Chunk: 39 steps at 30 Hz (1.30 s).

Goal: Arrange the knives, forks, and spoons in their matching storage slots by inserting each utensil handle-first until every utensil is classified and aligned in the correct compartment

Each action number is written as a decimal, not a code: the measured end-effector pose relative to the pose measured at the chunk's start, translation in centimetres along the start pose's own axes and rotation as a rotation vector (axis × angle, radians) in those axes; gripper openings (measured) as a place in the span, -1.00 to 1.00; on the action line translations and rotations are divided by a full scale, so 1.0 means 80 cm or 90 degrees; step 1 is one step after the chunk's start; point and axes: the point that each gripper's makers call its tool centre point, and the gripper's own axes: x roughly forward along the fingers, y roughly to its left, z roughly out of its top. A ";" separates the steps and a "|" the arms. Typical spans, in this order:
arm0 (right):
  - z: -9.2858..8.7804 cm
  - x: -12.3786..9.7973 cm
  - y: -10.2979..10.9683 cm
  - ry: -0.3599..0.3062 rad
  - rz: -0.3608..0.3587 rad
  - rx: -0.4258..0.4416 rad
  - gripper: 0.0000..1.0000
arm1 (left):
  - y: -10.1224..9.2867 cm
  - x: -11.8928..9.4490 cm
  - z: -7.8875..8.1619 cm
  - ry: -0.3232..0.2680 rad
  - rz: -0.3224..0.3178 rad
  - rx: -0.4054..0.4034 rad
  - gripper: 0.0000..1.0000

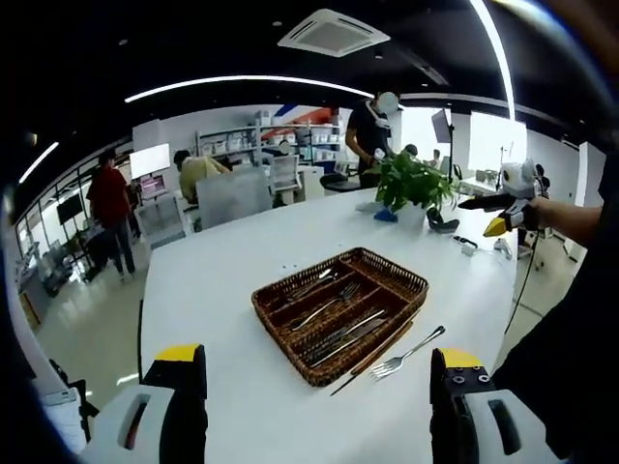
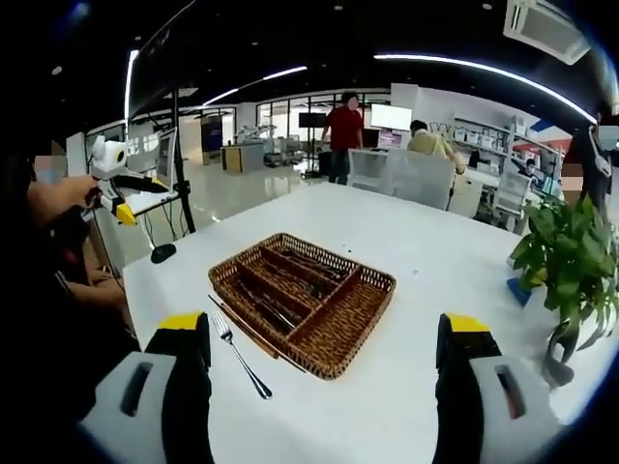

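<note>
1. Worktop (image 1: 232, 261): white, smooth, slight sheen.
2. Tray (image 1: 340, 311): brown woven wicker, rough, matt.
3. Fork (image 1: 408, 353) near the tray: shiny polished metal.
4. Cutlery (image 2: 280, 280) inside the tray: metal, glossy.
5. Both tongs, left tongs (image 1: 317, 411) and right tongs (image 2: 325, 401): black matt plastic, yellow tips, pale grey bodies.
6. Floor (image 2: 218, 198): glossy, reflective.

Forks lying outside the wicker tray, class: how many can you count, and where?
1. A fork lies on the white table beside the wicker tray, next to a dark stick-like piece. Utensils inside the tray are too small to sort.
</note>
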 end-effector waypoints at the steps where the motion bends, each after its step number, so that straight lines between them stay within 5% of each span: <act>1: -0.001 0.000 0.000 0.002 -0.001 -0.002 0.98 | 0.000 0.002 0.000 -0.002 -0.002 -0.009 1.00; 16: -0.003 0.021 0.006 0.023 0.042 -0.048 0.98 | 0.015 0.002 0.008 -0.027 0.048 0.009 1.00; 20: 0.015 0.035 0.012 -0.010 0.063 -0.104 0.98 | 0.016 0.001 0.004 -0.016 0.040 0.007 1.00; 32: 0.038 0.062 0.029 -0.016 0.106 -0.135 0.98 | 0.026 -0.007 -0.006 -0.014 0.051 0.005 1.00; 39: 0.031 0.072 0.039 -0.005 0.127 -0.143 0.98 | 0.022 -0.003 -0.012 -0.006 0.045 -0.002 1.00</act>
